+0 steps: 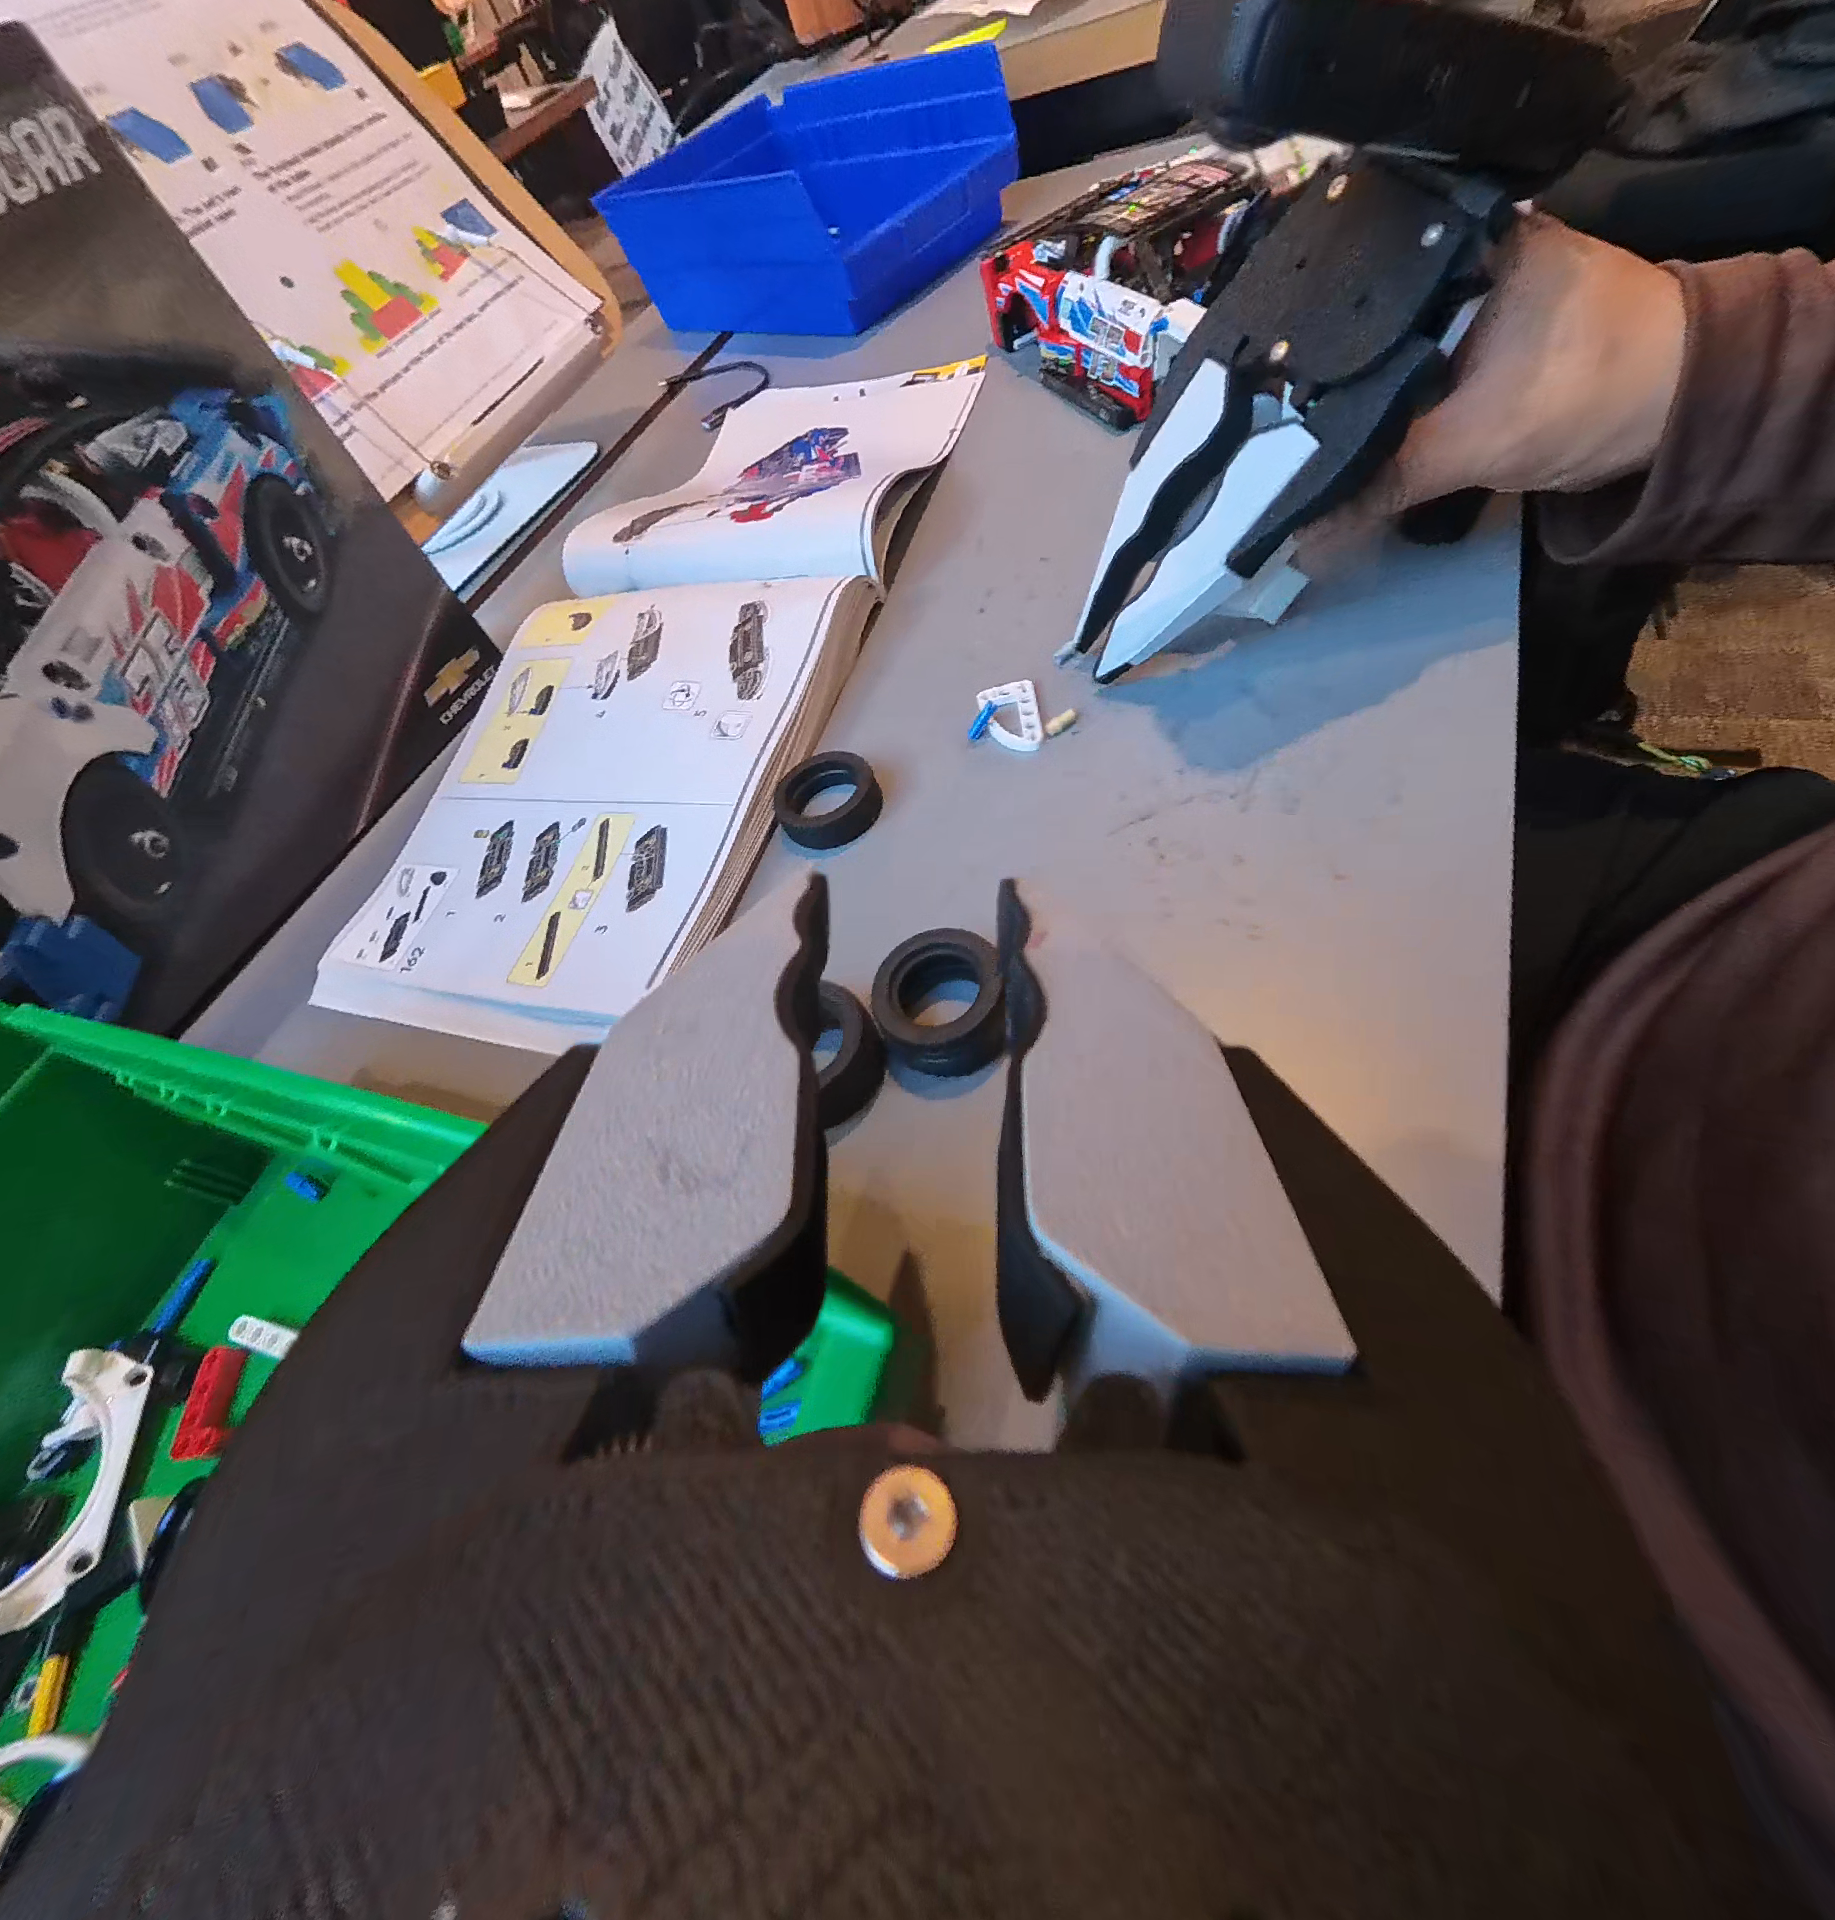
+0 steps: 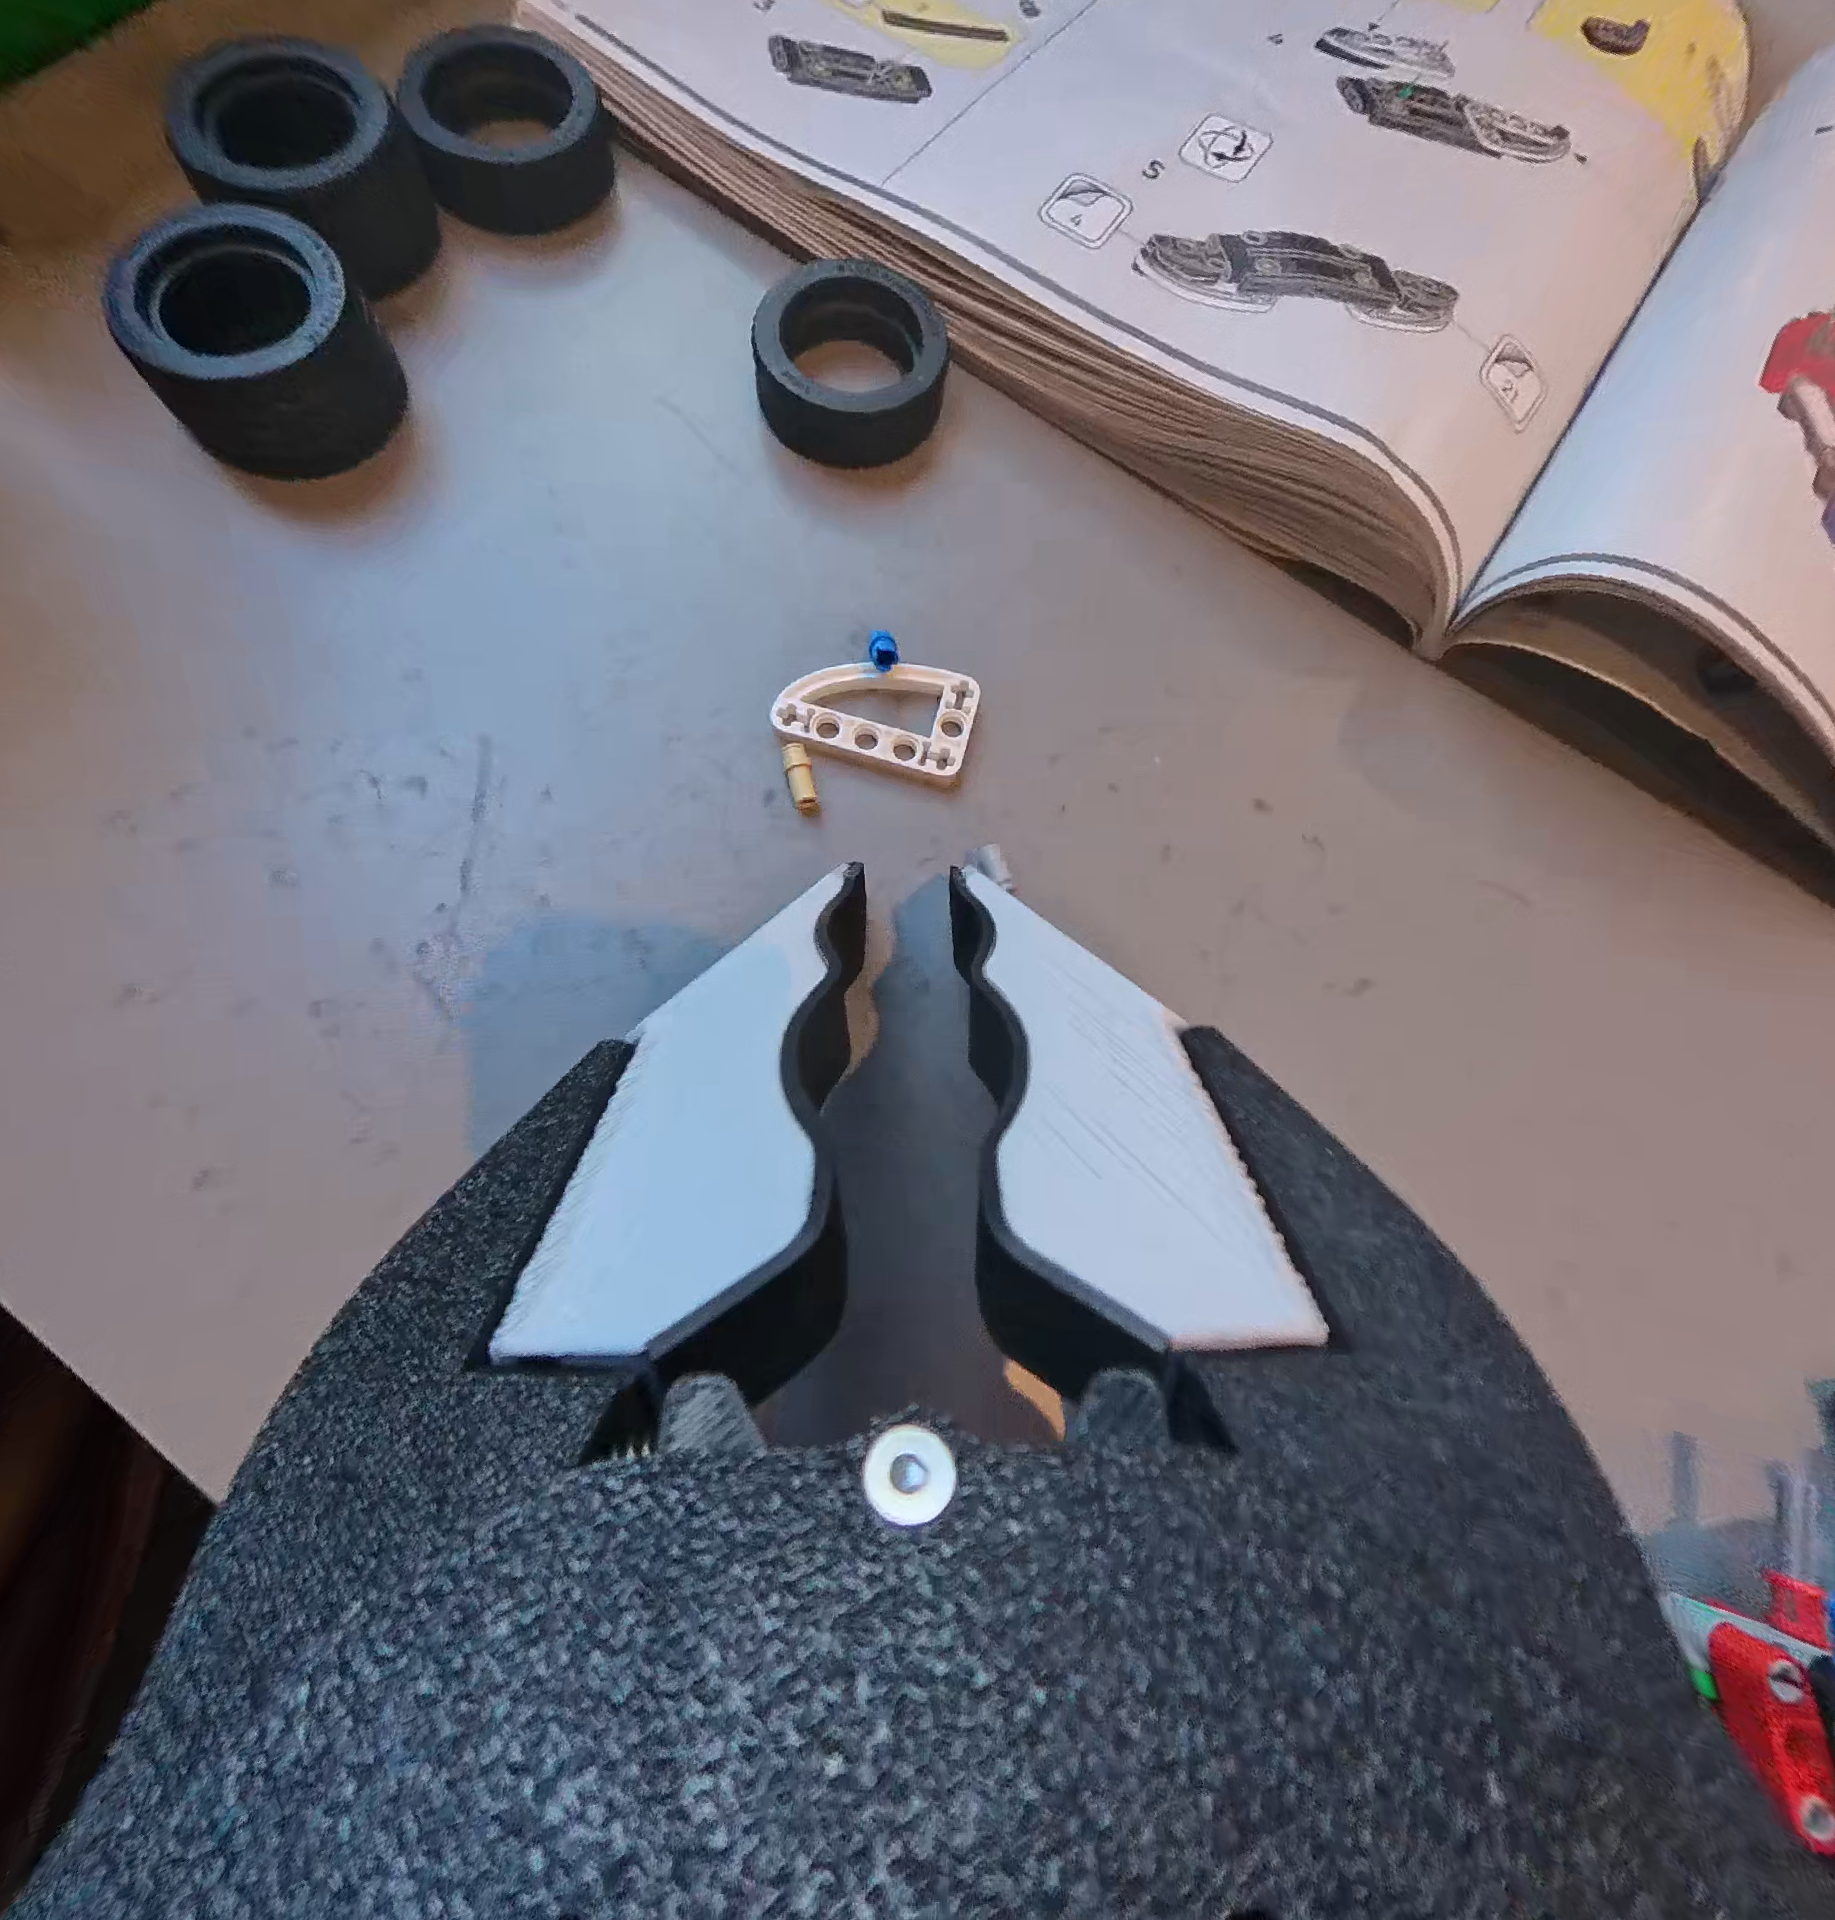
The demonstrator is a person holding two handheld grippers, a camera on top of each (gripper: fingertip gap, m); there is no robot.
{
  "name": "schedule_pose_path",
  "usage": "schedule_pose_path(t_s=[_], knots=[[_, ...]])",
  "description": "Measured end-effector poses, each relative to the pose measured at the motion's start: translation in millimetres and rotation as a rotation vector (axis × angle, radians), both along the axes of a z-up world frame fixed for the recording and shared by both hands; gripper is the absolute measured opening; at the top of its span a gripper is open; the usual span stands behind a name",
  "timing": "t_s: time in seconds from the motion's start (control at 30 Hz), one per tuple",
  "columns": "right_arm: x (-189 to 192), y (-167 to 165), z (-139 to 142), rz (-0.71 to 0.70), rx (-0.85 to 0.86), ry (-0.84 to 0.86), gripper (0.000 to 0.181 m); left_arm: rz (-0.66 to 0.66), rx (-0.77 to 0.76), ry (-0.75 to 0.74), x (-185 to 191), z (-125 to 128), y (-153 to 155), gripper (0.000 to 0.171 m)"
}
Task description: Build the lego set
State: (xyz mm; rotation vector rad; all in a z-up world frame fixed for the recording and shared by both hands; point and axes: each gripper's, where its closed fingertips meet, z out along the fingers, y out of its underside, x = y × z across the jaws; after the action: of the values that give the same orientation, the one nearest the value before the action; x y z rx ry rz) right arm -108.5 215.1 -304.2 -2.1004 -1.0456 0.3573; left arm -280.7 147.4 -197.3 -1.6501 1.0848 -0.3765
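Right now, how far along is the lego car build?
Done: the car body looks largely assembled. In hand: nothing; the left gripper and right gripper are both open. Left: four tyres lie loose, plus a white beam and pins.

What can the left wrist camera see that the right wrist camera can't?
Only the left wrist view shows the blue bin, the green bin, the set's box and the left gripper, open.

Only the right wrist view shows all four black tires unhidden.

Both show the instruction booklet, the white curved piece, the tan pin and the right gripper.
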Motion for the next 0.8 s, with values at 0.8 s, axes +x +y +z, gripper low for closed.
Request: schedule_pose_path(t_s=[0.8], knots=[[-8.1, 61.2, 25.8, -0.153, -0.038, 0.109, 0.025, 0.002, -0.014, -0.024, -3.4, 0.2, -2.0, 0.030]])
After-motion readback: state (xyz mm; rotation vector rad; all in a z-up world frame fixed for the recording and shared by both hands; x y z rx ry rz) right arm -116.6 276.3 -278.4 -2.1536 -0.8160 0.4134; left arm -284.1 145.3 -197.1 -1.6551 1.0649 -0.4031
